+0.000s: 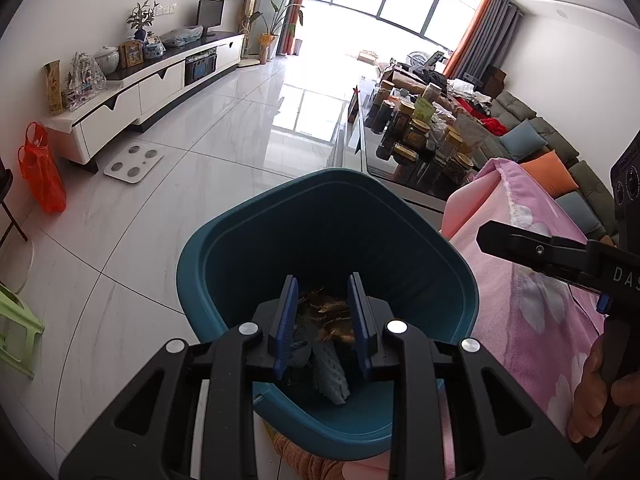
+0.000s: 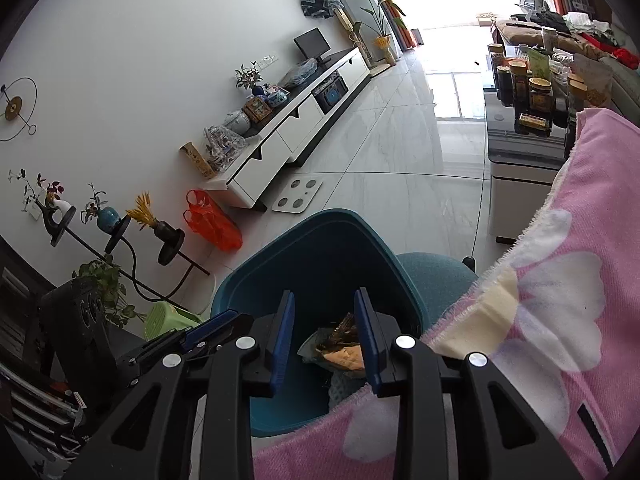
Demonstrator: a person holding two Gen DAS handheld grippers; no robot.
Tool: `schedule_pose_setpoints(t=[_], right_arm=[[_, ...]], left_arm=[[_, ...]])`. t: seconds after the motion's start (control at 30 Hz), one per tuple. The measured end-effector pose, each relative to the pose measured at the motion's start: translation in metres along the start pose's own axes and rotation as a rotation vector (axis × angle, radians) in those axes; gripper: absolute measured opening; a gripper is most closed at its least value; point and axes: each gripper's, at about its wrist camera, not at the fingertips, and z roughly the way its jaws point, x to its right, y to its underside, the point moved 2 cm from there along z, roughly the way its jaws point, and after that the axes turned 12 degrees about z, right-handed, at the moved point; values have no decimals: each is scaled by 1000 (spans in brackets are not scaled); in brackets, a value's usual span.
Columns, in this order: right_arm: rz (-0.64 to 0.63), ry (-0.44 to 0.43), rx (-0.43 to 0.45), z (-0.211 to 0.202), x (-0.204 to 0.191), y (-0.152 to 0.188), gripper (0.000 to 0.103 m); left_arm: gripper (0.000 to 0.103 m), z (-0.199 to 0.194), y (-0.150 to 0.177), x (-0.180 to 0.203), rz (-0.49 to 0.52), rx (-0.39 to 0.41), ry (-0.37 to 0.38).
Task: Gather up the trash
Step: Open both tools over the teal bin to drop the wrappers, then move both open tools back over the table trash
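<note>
A teal trash bin (image 1: 224,264) stands on the floor below both grippers; it also shows in the right wrist view (image 2: 256,280). Inside lie a crumpled brown and orange wrapper (image 1: 328,312) and a pale blue textured scrap (image 1: 330,376); the wrapper also shows in the right wrist view (image 2: 340,344). My left gripper (image 1: 323,320) is open and empty above the bin's mouth. My right gripper (image 2: 324,340) is open and empty over the bin's near rim; it shows from the side in the left wrist view (image 1: 520,246).
A pink flowered blanket (image 2: 560,320) covers the surface right of the bin. A glass table with several jars (image 1: 420,136) stands beyond. A white TV cabinet (image 1: 152,88), a bathroom scale (image 1: 134,162), an orange plastic bag (image 1: 42,172) and a green stool (image 1: 16,328) are on the left.
</note>
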Motion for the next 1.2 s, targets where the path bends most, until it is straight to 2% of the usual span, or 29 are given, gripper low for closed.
schedule_pose_setpoints(t=[0.13, 0.3, 0.53, 0.67, 0.83, 1.2], right_arm=[[-4, -10, 17, -13, 3, 3, 30], [-17, -35, 58, -42, 4, 12, 30], [-65, -39, 159, -107, 13, 33, 32], [-69, -14, 223, -146, 29, 49, 34], [-36, 33, 301, -196, 57, 71, 37], [153, 245, 474, -302, 150, 133, 41]], left_arm=[[29, -8, 1, 7, 17, 24, 6], [38, -30, 1, 27, 72, 74, 31], [56, -66, 3, 77, 187, 157, 95], [59, -80, 7, 118, 260, 185, 173], [59, -88, 19, 182, 370, 182, 297], [59, -89, 61, 311, 611, 107, 533]])
